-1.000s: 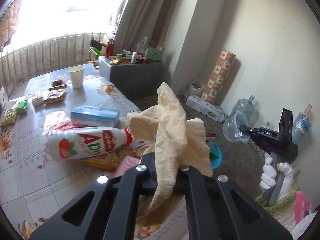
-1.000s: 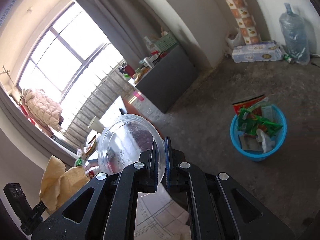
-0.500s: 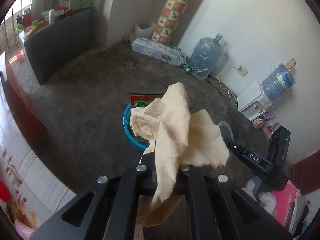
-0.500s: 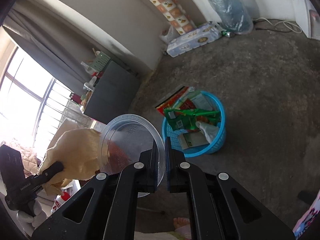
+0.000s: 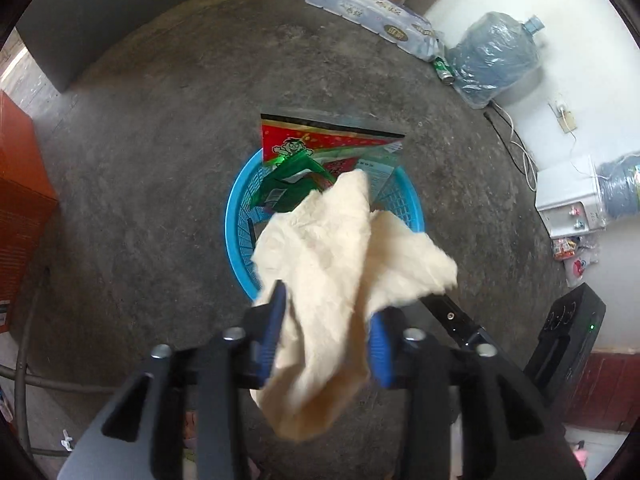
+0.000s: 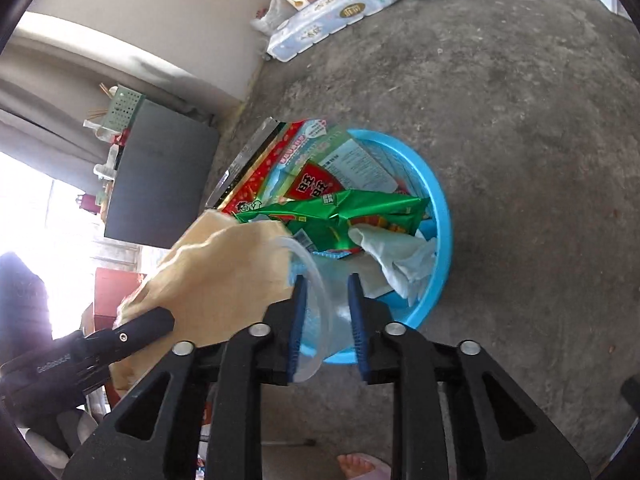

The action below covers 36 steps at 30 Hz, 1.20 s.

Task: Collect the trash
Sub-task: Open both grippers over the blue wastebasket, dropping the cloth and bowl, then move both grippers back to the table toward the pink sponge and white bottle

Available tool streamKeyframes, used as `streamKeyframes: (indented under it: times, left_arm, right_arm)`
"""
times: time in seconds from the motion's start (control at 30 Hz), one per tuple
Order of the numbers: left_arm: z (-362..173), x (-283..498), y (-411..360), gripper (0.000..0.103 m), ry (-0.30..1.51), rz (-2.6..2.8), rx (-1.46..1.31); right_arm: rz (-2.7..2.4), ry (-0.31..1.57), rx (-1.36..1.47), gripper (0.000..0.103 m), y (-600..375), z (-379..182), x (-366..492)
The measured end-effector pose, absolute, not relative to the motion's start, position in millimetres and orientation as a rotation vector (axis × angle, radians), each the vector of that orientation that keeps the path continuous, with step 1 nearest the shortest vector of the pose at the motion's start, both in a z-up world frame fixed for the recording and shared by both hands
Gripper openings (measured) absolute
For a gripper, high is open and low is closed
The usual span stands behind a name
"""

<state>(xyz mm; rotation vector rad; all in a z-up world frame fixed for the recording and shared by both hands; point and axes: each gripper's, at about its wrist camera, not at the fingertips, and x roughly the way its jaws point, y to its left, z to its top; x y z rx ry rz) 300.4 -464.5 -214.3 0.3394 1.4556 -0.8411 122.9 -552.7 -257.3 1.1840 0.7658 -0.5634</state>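
A blue plastic basket (image 5: 239,216) stands on the concrete floor, holding red and green snack wrappers (image 5: 296,184). My left gripper (image 5: 330,308) hangs right above it. Its jaws are opening, and a crumpled beige paper (image 5: 336,248) lies loosely between them. My right gripper (image 6: 327,280) is over the basket (image 6: 442,216) too. Its jaws are also opening, with a clear plastic cup (image 6: 318,320) between them, leaning on the left pad and apart from the right one. The beige paper (image 6: 224,276) hangs just left of the cup.
A pack of paper rolls (image 5: 368,28), a green can (image 5: 444,70) and a wrapped water jug (image 5: 492,60) lie along the far wall. A white dispenser (image 5: 568,196) stands at the right. A grey cabinet (image 6: 160,176) is beyond the basket. A foot (image 6: 360,464) is near me.
Both grippers swung away from the table and came down over the blue basket. Their jaws, shut on the paper and the cup before, now stand apart.
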Motion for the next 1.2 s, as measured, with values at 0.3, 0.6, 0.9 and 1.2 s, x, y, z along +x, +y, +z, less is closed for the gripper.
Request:
streamKeyframes:
  times: [0.3,0.6,0.9,1.2]
  left_arm:
    - [-188,296,-460,0.049,1.405,-0.905,0.26]
    - [-84,276,-413,0.053,1.26,-1.072,0.191]
    - [40,243,-207,0.071,0.894,-1.048,0.14]
    - [50,225,19,0.074,0.74,-0.683,0.013]
  right_arm:
    - [-0.616,0.779,1.132,0.035,-547,-261,116]
    - [-0.625,0.676,1.05,0.04,-525,-202,79]
    - [-0.469,0.644,0.832,0.055,-459,-109,63]
    - [-0.013,0.64,0.581,0.083,-343,-25,107]
